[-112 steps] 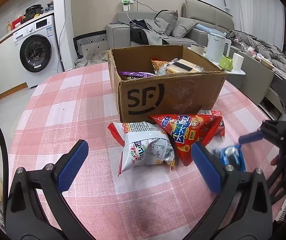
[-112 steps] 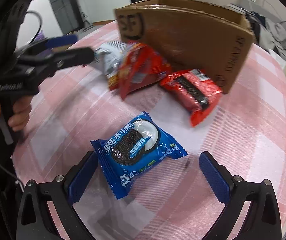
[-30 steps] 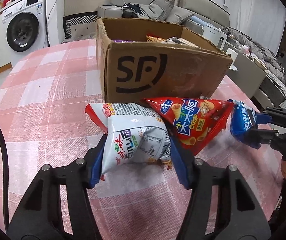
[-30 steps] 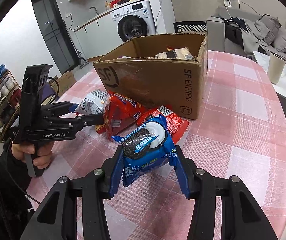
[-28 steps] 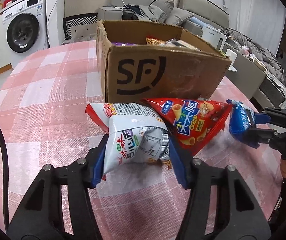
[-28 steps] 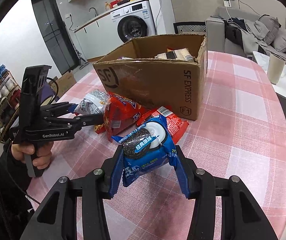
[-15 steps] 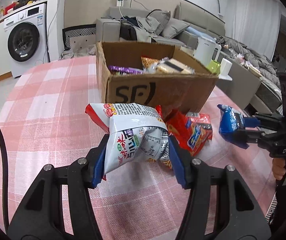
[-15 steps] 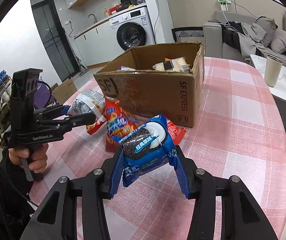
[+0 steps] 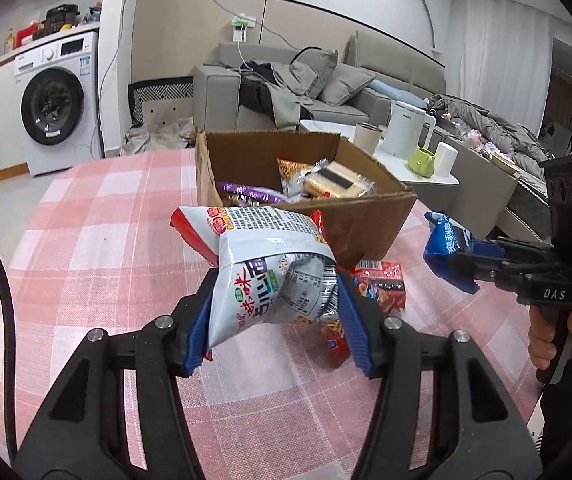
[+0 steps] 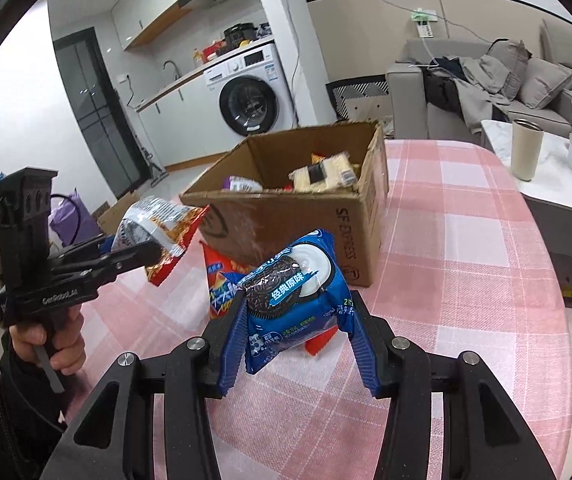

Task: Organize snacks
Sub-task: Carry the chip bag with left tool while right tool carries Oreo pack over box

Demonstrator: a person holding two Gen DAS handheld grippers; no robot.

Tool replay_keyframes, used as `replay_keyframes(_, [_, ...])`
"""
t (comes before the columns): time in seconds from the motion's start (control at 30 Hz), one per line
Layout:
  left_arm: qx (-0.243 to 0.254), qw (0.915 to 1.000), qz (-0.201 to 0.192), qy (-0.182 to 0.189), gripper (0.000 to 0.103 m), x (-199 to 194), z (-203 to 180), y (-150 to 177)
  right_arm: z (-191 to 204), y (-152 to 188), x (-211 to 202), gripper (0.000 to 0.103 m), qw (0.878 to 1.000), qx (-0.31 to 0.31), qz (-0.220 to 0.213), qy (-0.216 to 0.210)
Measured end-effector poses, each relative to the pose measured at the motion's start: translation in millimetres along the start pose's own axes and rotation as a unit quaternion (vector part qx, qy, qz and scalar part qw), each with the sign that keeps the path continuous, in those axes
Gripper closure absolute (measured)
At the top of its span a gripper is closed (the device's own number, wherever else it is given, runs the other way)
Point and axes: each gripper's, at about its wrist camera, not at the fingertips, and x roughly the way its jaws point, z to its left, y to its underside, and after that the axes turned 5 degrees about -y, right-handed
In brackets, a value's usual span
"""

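Note:
My left gripper [image 9: 276,312] is shut on a silver and red noodle snack bag [image 9: 264,264] and holds it in the air in front of the open cardboard box [image 9: 369,224]. My right gripper [image 10: 299,332] is shut on a blue Oreo pack [image 10: 293,296], raised above the table near the box [image 10: 305,216]. Each gripper shows in the other's view: the right with the blue pack [image 9: 445,252], the left with the silver bag [image 10: 154,228]. Several snacks lie inside the box.
A red triangular chip bag [image 10: 222,284] and a small red packet [image 9: 381,284] lie on the pink checked tablecloth [image 9: 98,240] in front of the box. A side table with cups and a kettle [image 9: 405,136] stands beyond the table's right edge.
Both grippers have risen higher with their snacks and now look down into the open box. The red chip bag has stayed on the table below.

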Motion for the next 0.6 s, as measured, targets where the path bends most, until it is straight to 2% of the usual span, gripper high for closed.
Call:
replay_keyframes(0.33, [-0.006,0.9995,-0.031,-0.005,0.049,-21,-2,-24,6,-19,-8,0.055,0.999,0.010,-0.036,0.011])
replay_keyframes(0.6, [-0.003,0.9992,-0.039,-0.008,0.049,-21,-7,-43,12,-37,-9,0.055,0.998,0.017,-0.050,0.025])
